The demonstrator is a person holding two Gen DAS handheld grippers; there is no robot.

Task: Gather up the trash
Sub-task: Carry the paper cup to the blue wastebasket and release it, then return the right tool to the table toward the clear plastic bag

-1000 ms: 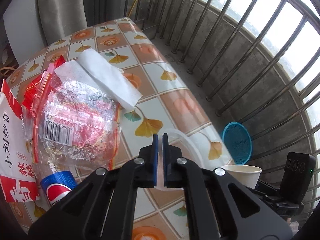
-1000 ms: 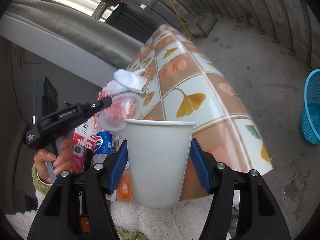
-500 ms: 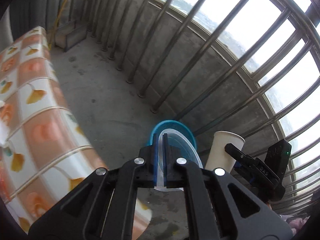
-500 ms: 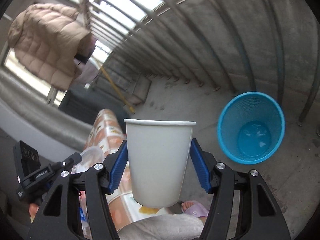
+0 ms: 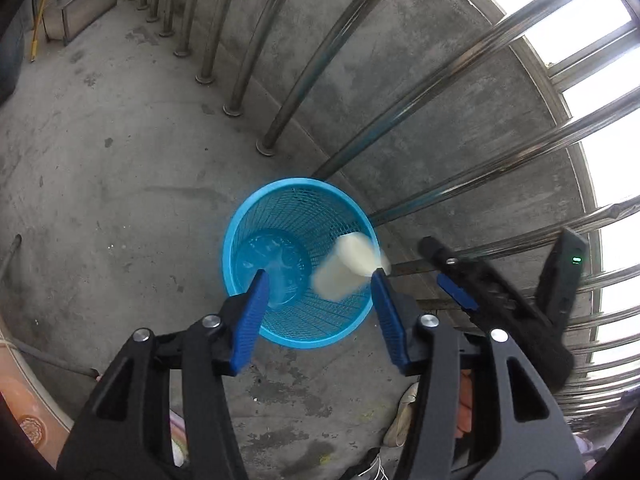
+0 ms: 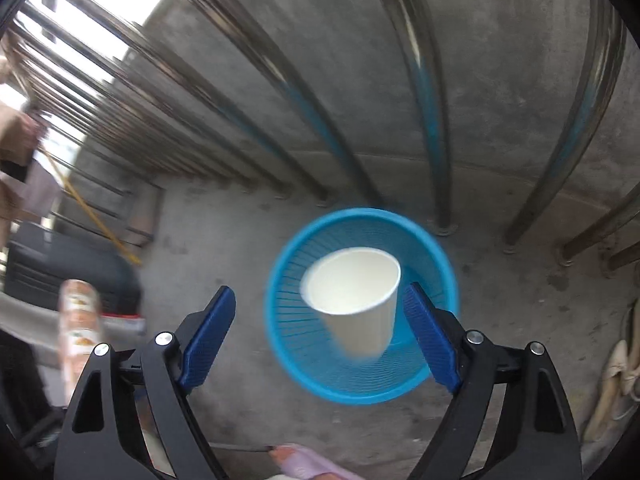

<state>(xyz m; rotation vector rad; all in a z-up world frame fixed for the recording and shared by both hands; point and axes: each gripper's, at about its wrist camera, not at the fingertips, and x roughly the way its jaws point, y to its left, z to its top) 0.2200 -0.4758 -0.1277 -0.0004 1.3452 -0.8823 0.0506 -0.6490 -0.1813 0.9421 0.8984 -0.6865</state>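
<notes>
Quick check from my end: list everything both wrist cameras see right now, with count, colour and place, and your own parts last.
Basket: one, blue mesh, on the concrete floor by the railing, under both grippers.
Paper cup: one, white, blurred, free between the right gripper's open fingers, above the basket mouth.
Clear plastic piece: one, transparent, at the basket bottom; exact shape unclear.
Railing bars: many, grey metal, along the low concrete wall.
Table edge: one, orange patterned, lower left of the left view.
Shoes: pale, right edge of the right view; count unclear.
Yellow stick: one, leaning, far left.
Left gripper: one, black with blue pads, open.
Right gripper: one, black with blue pads, open.
</notes>
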